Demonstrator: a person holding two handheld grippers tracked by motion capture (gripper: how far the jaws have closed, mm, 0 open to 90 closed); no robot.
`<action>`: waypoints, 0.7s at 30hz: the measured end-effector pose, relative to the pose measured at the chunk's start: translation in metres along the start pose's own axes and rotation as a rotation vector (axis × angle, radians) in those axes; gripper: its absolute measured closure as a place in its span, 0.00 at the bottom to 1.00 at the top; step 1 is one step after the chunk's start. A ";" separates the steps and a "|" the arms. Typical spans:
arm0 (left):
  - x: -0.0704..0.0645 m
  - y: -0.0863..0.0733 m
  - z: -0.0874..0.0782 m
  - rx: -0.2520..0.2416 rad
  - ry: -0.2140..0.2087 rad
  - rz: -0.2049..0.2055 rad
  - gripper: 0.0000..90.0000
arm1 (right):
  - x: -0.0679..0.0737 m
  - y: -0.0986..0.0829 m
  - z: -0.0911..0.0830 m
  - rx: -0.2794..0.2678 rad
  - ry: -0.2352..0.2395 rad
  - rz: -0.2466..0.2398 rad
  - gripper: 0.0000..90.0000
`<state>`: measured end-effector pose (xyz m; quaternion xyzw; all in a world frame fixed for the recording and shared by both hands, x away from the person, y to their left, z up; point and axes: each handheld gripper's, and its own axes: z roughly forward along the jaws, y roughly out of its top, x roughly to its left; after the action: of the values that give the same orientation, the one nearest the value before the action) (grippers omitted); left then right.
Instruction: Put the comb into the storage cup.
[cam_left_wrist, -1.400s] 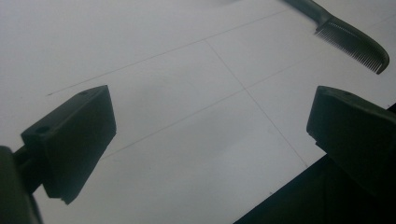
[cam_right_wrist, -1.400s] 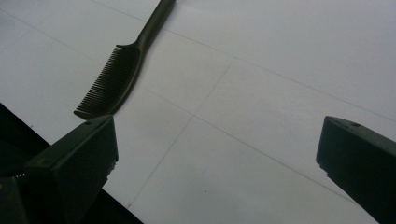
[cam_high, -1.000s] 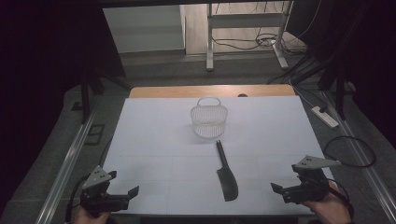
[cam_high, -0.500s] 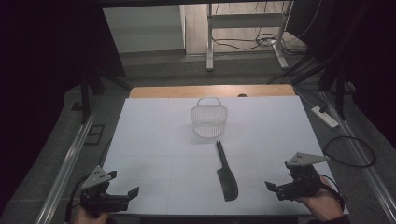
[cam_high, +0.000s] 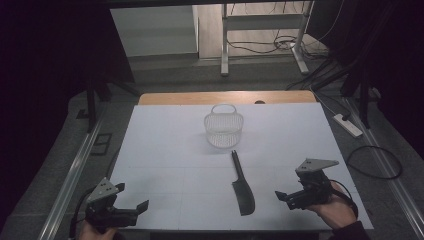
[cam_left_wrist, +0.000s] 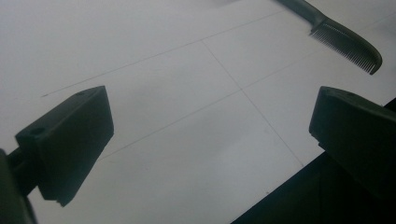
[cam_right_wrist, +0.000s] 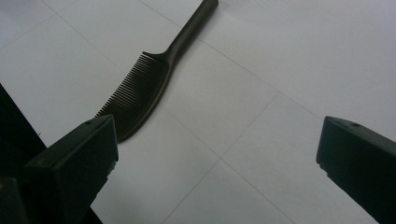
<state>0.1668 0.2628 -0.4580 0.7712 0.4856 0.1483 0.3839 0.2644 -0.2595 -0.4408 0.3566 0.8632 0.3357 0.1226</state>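
Note:
A black comb (cam_high: 242, 184) lies flat on the white table top (cam_high: 170, 150), handle toward the far side, teeth end near the front edge. The comb (cam_right_wrist: 144, 86) also lies ahead of my right gripper's jaws, and the comb's toothed end (cam_left_wrist: 348, 46) shows at the upper right of the left gripper view. A clear wire-like basket (cam_high: 223, 127) stands behind it, mid-table. My left gripper (cam_high: 134, 209) sits at the front left corner, open, nothing between its jaws. My right gripper (cam_high: 281, 196) hovers right of the comb, open and empty.
The table's front edge (cam_left_wrist: 299, 177) runs just under the left gripper. A strip of wooden table (cam_high: 225, 97) shows beyond the white sheet. A power strip (cam_high: 348, 125) and cables lie on the floor to the right; a metal frame (cam_high: 260, 35) stands behind.
My right gripper has slid left along the front of the table toward the comb. The left gripper, comb and basket have stayed put.

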 end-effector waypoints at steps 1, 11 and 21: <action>0.000 0.000 0.000 0.000 0.000 0.000 0.01 | 0.001 0.001 0.001 0.000 0.002 -0.003 0.00; 0.000 0.000 0.000 -0.001 -0.002 0.001 0.00 | 0.004 0.013 0.012 0.015 0.020 -0.029 0.00; 0.000 0.000 0.000 -0.003 -0.006 0.000 0.00 | 0.007 0.023 0.026 0.055 0.040 -0.050 0.00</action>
<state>0.1669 0.2632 -0.4582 0.7711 0.4844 0.1468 0.3862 0.2833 -0.2297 -0.4443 0.3313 0.8830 0.3157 0.1041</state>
